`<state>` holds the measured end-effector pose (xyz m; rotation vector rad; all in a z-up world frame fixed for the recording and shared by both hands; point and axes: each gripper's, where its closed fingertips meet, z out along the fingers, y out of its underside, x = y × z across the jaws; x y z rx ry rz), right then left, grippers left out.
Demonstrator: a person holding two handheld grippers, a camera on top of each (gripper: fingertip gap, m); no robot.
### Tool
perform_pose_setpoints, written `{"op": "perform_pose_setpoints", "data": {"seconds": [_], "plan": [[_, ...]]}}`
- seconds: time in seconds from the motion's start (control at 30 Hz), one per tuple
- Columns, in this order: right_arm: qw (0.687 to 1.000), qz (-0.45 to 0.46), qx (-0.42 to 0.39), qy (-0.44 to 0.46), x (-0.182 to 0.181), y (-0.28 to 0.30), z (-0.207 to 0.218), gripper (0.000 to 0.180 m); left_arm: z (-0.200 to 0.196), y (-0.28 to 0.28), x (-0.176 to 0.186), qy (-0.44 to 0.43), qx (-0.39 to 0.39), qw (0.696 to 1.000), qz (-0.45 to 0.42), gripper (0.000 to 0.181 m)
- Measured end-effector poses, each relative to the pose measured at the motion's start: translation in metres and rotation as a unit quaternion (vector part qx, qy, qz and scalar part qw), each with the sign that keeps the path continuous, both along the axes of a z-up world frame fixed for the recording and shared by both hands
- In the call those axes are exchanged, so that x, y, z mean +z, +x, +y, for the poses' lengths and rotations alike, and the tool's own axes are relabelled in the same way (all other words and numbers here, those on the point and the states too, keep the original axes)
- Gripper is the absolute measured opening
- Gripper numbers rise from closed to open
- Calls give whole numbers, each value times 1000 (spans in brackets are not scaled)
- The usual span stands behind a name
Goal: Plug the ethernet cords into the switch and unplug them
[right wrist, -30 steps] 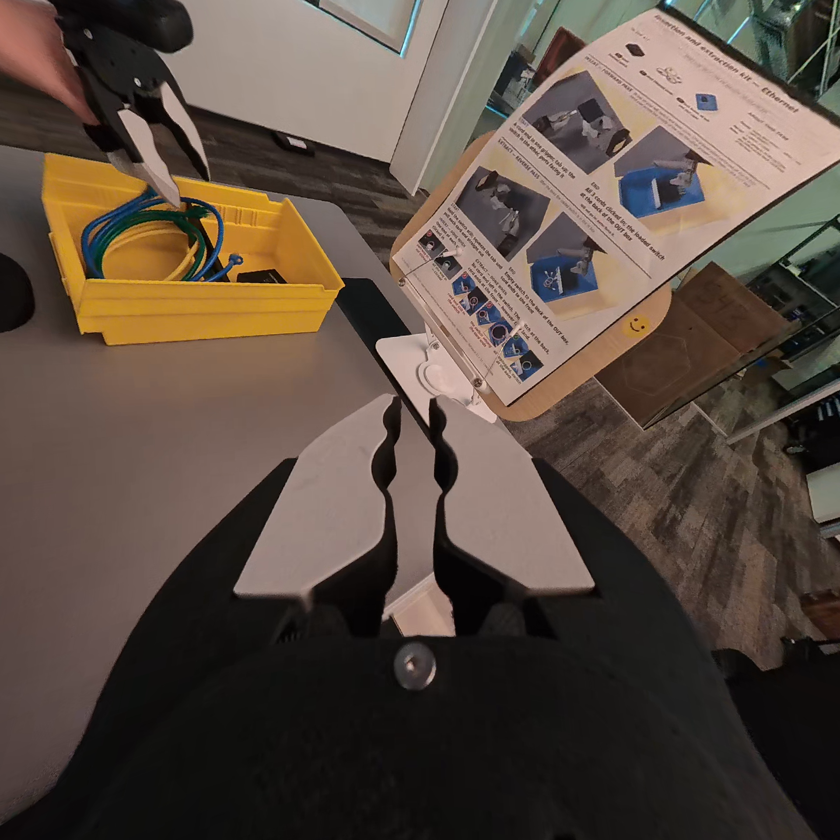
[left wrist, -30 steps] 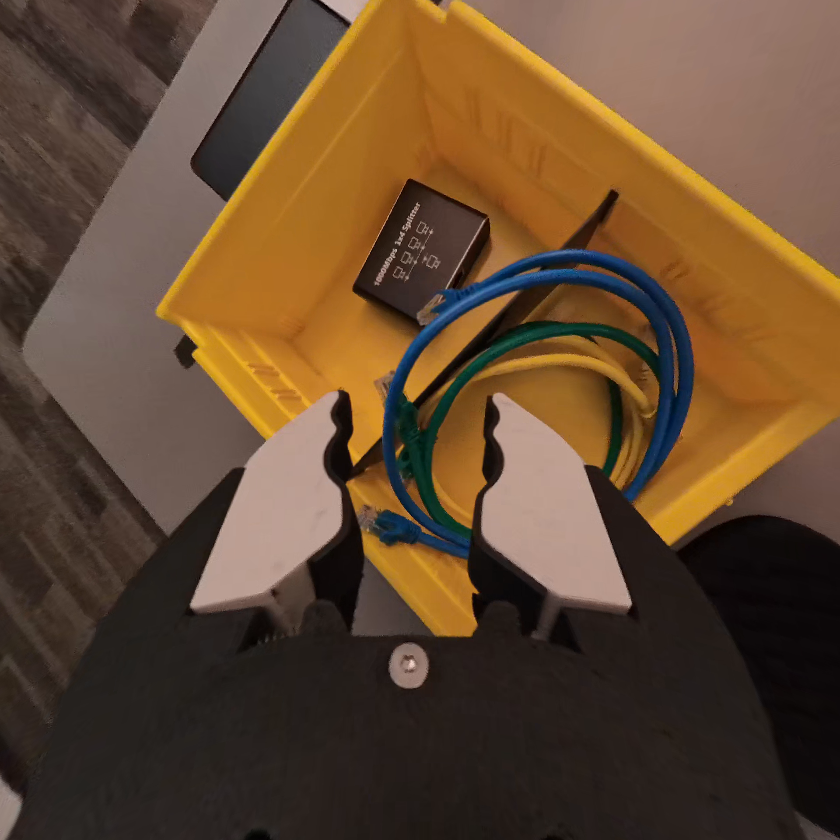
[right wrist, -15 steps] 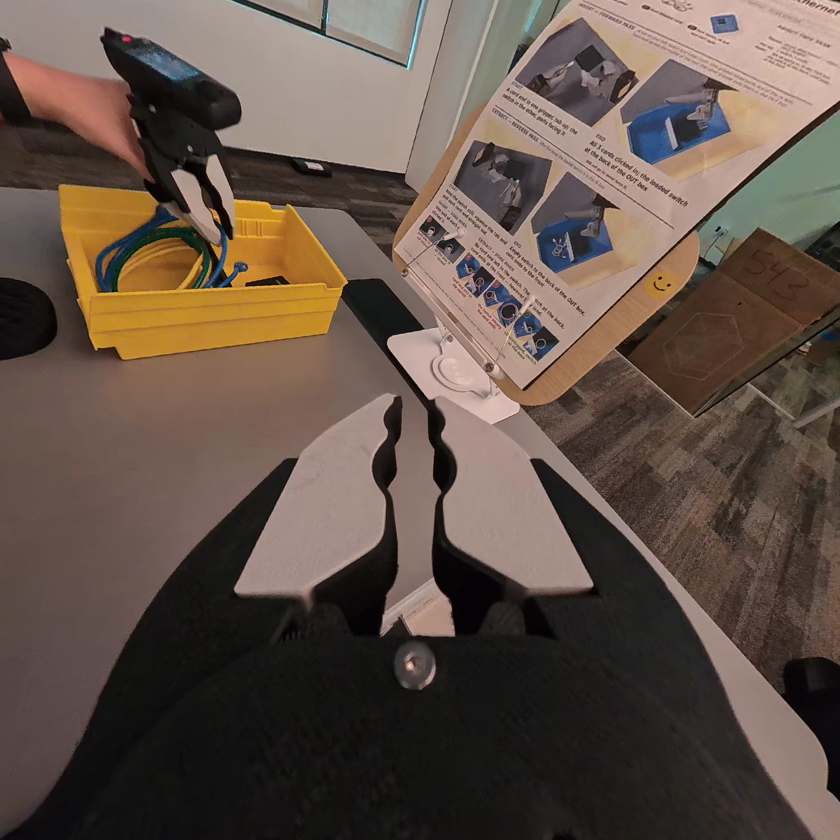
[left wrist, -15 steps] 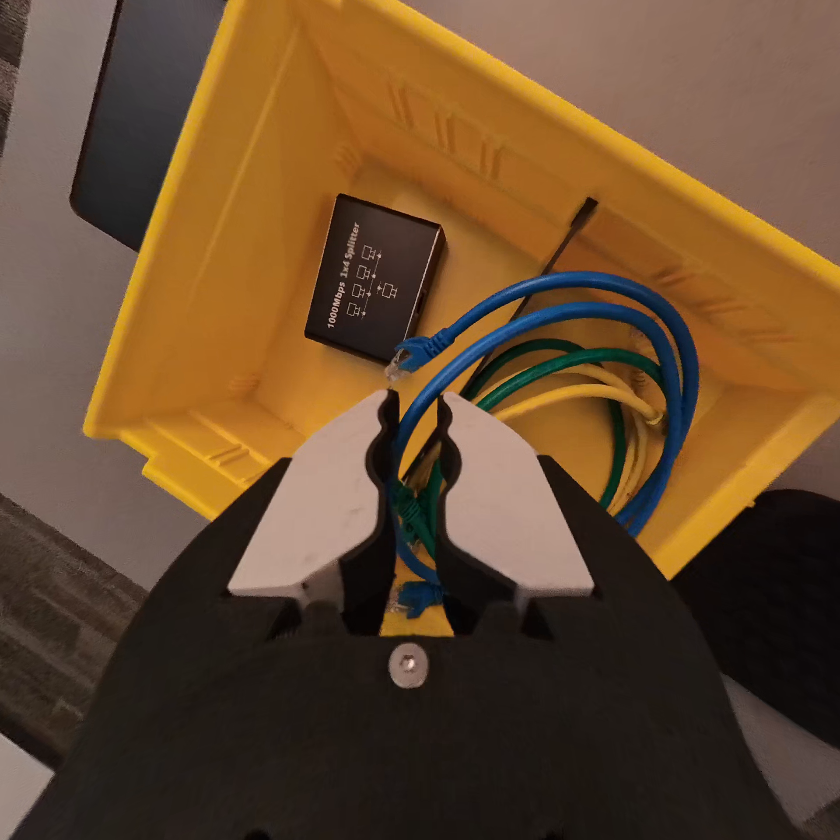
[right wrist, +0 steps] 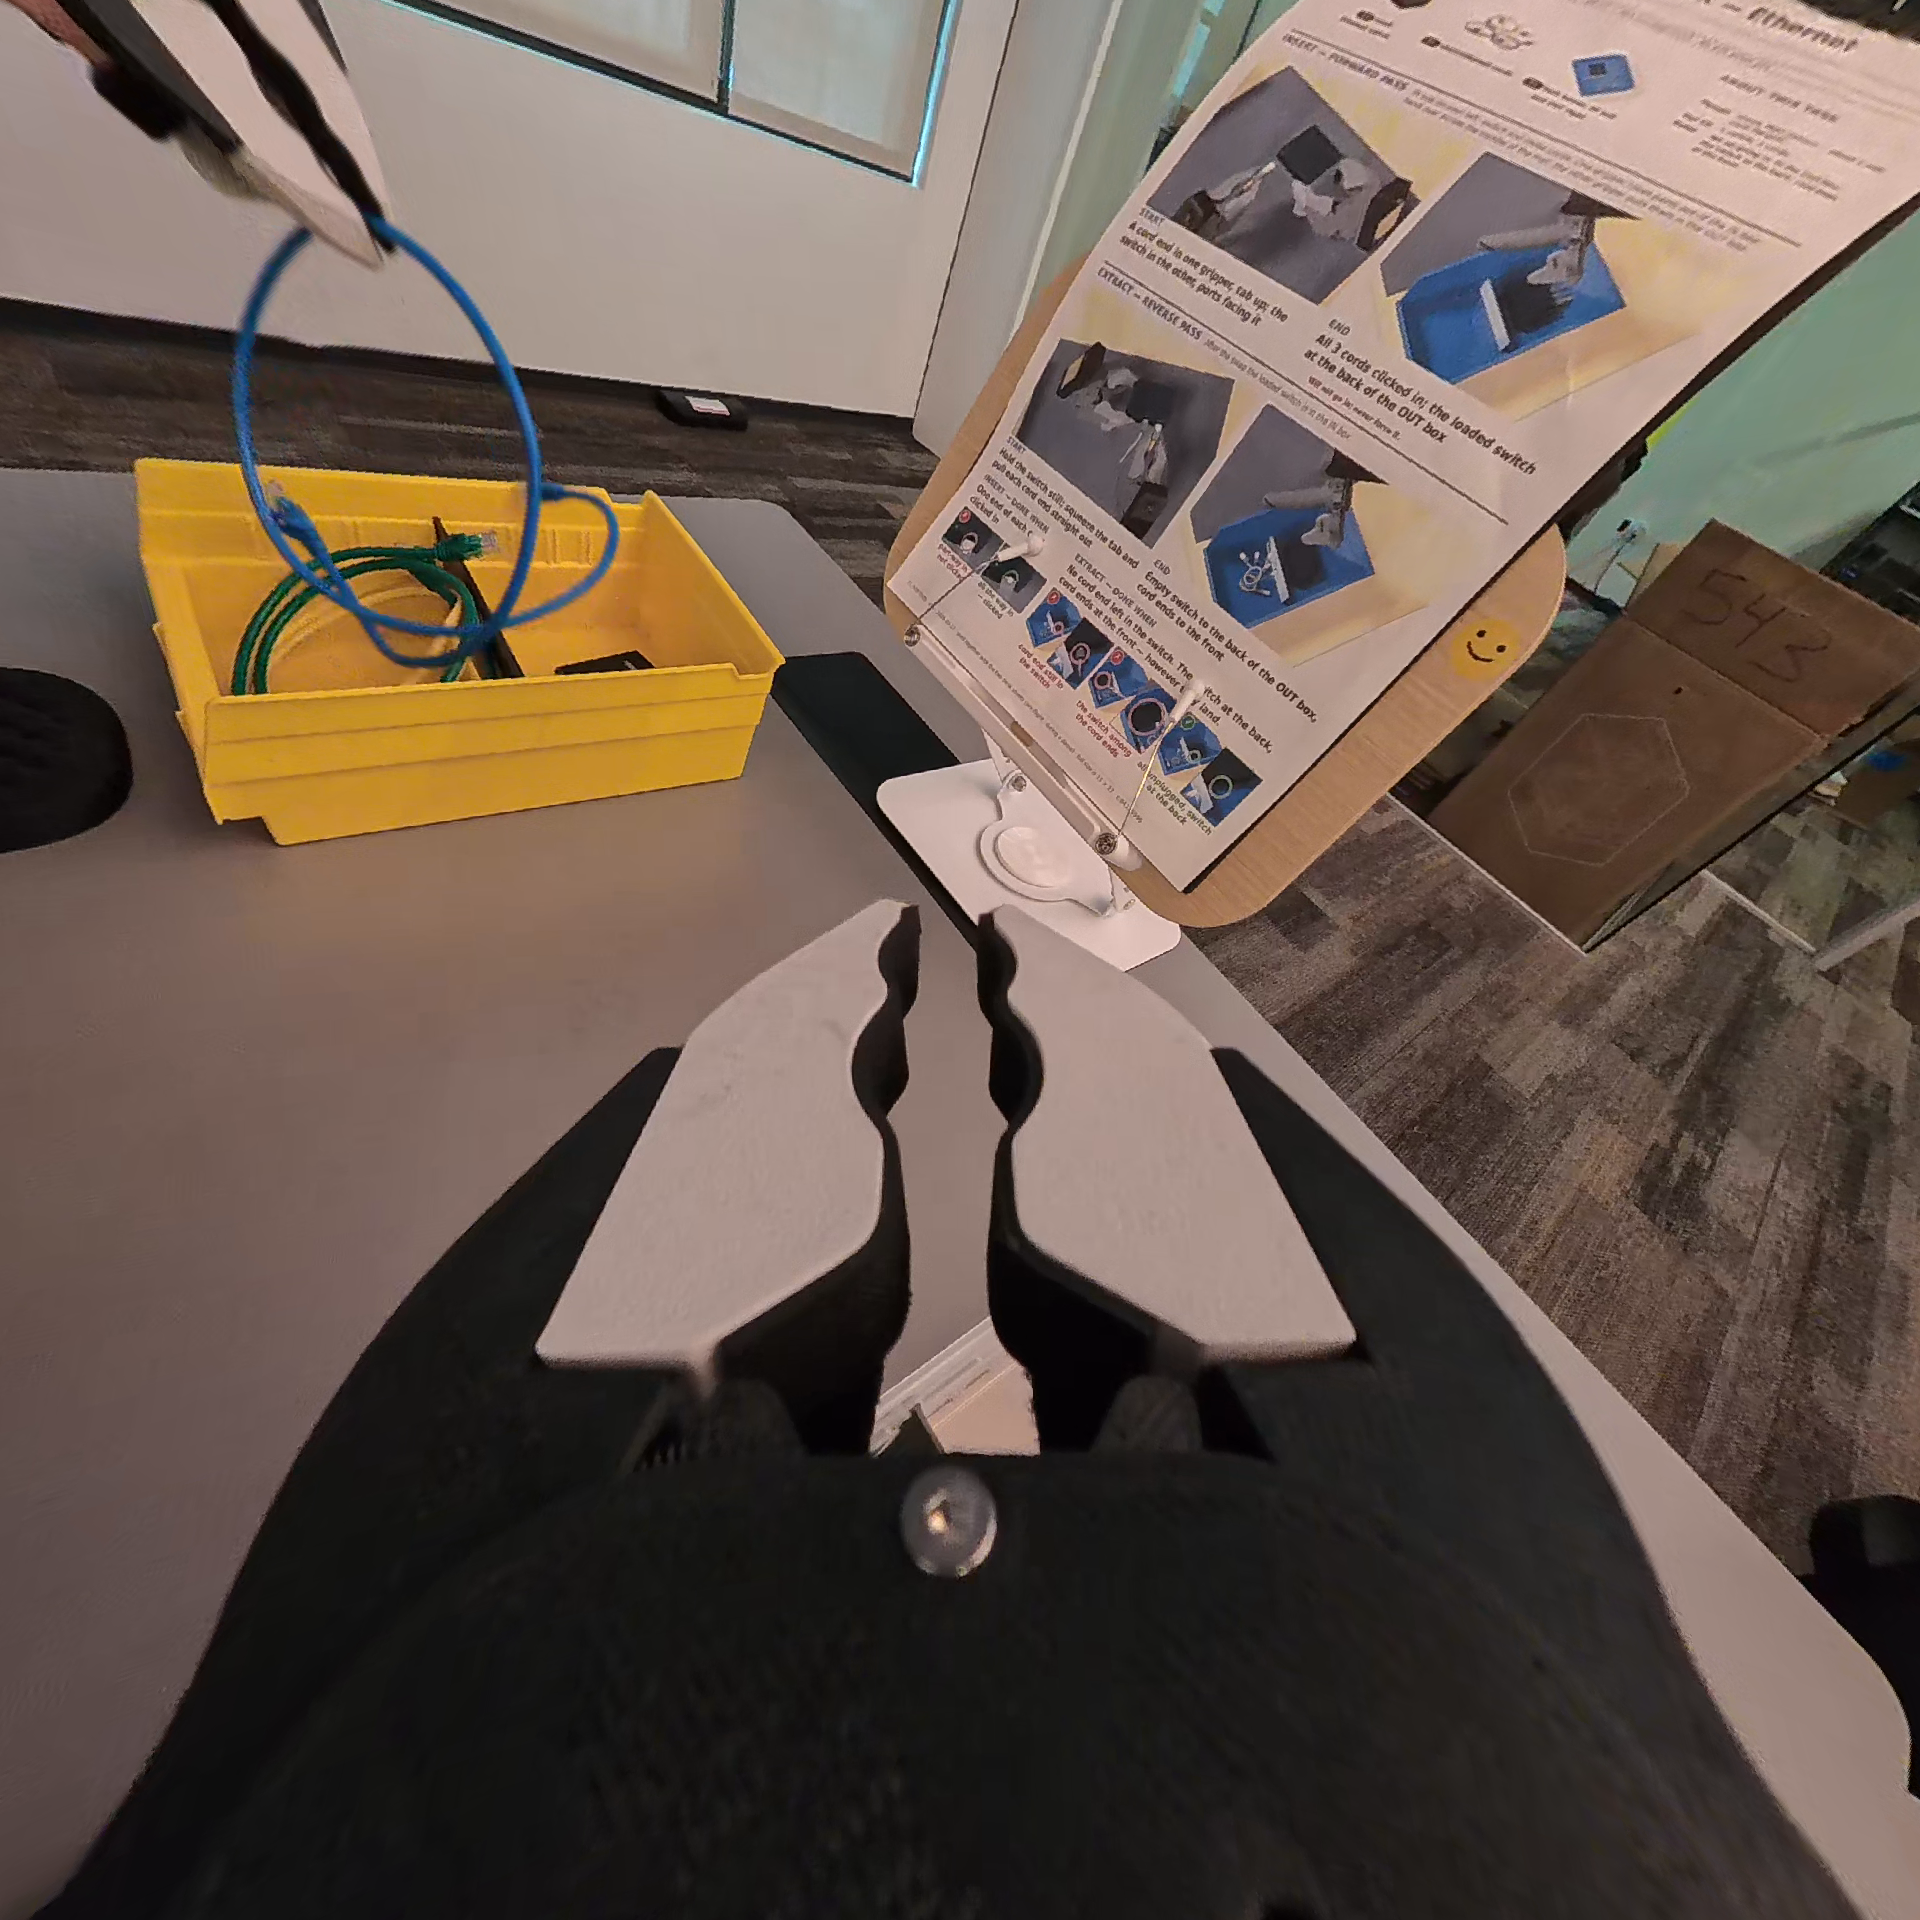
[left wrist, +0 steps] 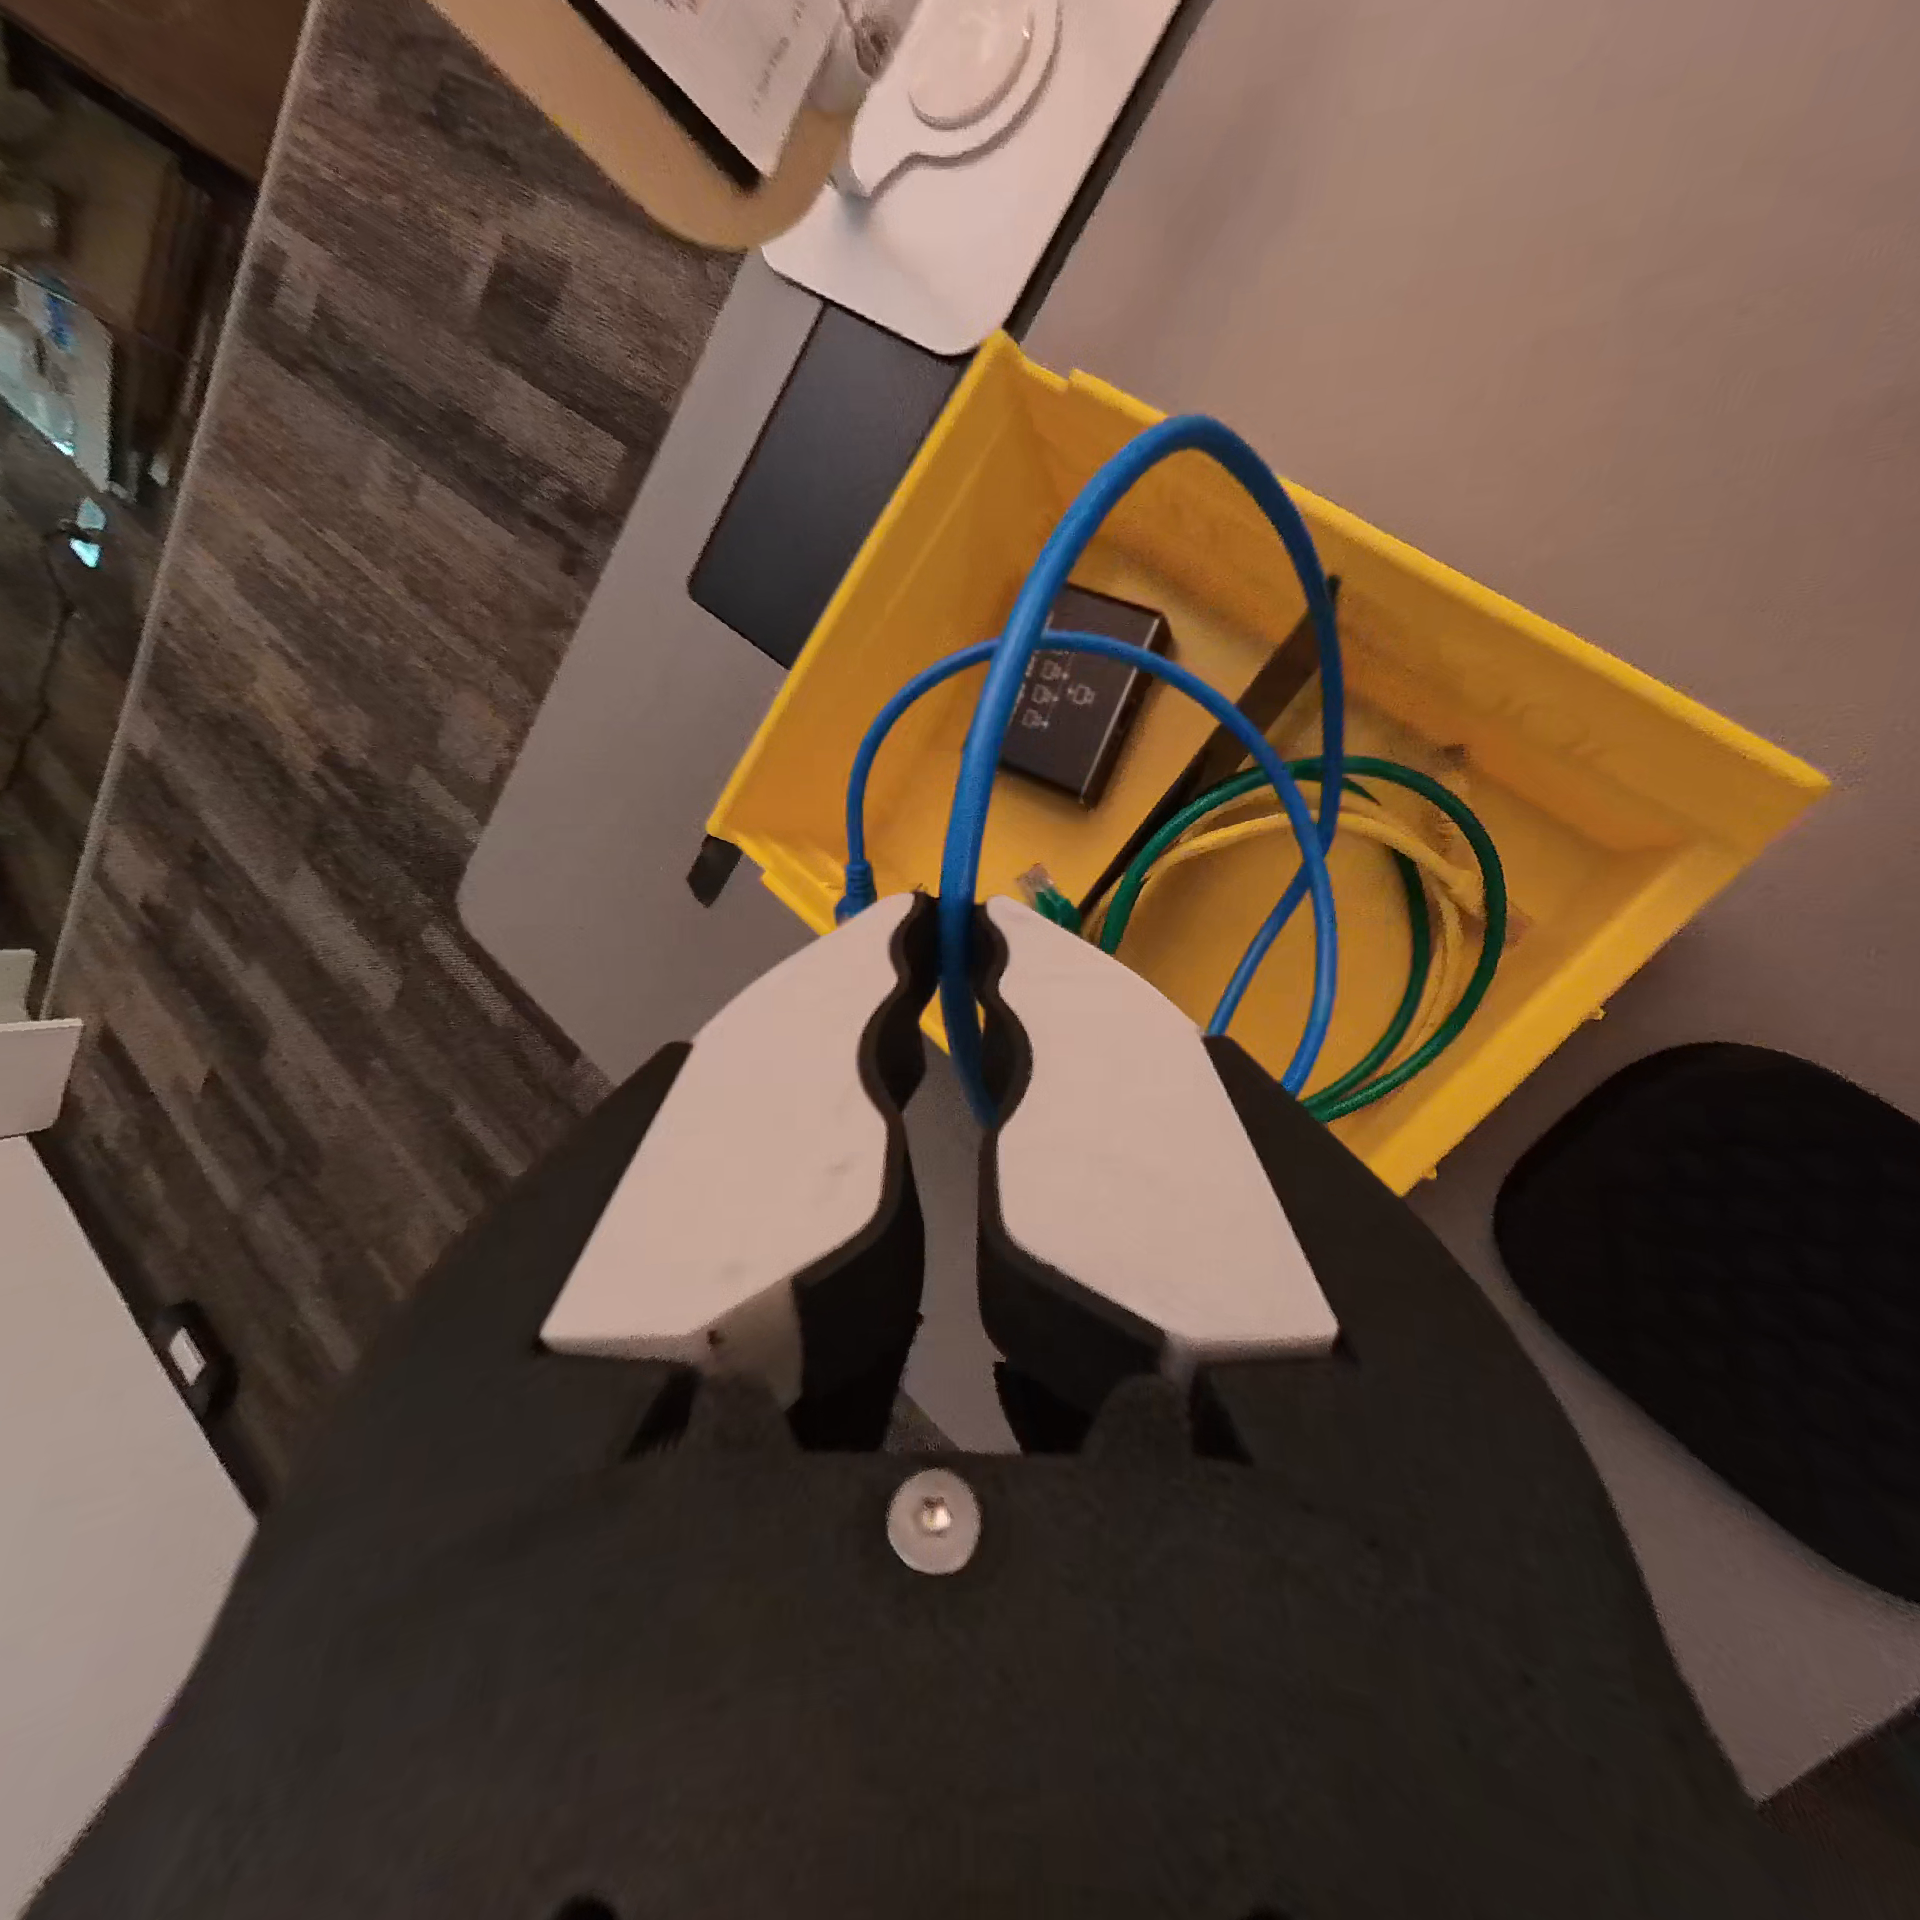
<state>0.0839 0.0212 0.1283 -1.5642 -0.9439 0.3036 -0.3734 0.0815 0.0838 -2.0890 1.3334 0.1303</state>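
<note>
My left gripper point(left wrist: 951, 920) is shut on the blue ethernet cord point(left wrist: 1174, 436) and holds it high above the yellow bin point(left wrist: 1558, 665). The cord's loops hang from it down into the bin. In the right wrist view the left gripper point(right wrist: 358, 223) is at the top left, with the blue cord point(right wrist: 509, 364) dangling. The black switch point(left wrist: 1086, 707) lies in the bin's left part and shows in the right wrist view point(right wrist: 608, 663). A green cord point(left wrist: 1475, 894) and a yellow cord point(left wrist: 1449, 883) lie coiled in the bin. My right gripper point(right wrist: 948, 920) is shut and empty over the grey table point(right wrist: 312, 1039).
A black divider point(left wrist: 1247, 707) splits the bin. An instruction sheet on a wooden board point(right wrist: 1351, 416) stands on a white base point(right wrist: 1039, 862) at the table's right edge. A black pad point(right wrist: 862, 717) lies beside the bin. A black round object point(right wrist: 52, 758) sits left of the bin. The grippers' ends are close to 45 cm from one another. The black switch point(left wrist: 1086, 707) sits 25 cm or so from the ends of my left fingers.
My left gripper closed on the blue cord inside the bin, then rose well above it, pulling the cord's loops up. My right gripper stayed shut while its view shifted slightly.
</note>
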Motion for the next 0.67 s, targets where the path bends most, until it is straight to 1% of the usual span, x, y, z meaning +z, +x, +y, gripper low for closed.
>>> {"op": "perform_pose_setpoints", "data": {"seconds": [0.2, 0.3, 0.37, 0.5, 0.67], "plan": [[1000, 21, -3, -17, -2, -5, 6, 11, -8, 20, 82, 71, 1, 997, -16, 6], [999, 31, 2, -22, -2, -9, 7, 11, -15, 45, 120, 99, -18, 994, -32, 5], [999, 39, 8, -31, -3, -12, 7, 11, -22, 71, 138, 102, -40, 993, -53, 5], [998, 37, 18, -47, -8, -15, 5, 11, -36, 137, 149, 88, -99, 985, -108, 5], [997, 28, 9, -70, -14, -5, 2, 13, -44, 220, 132, 51, -149, 968, -195, 5]]}}
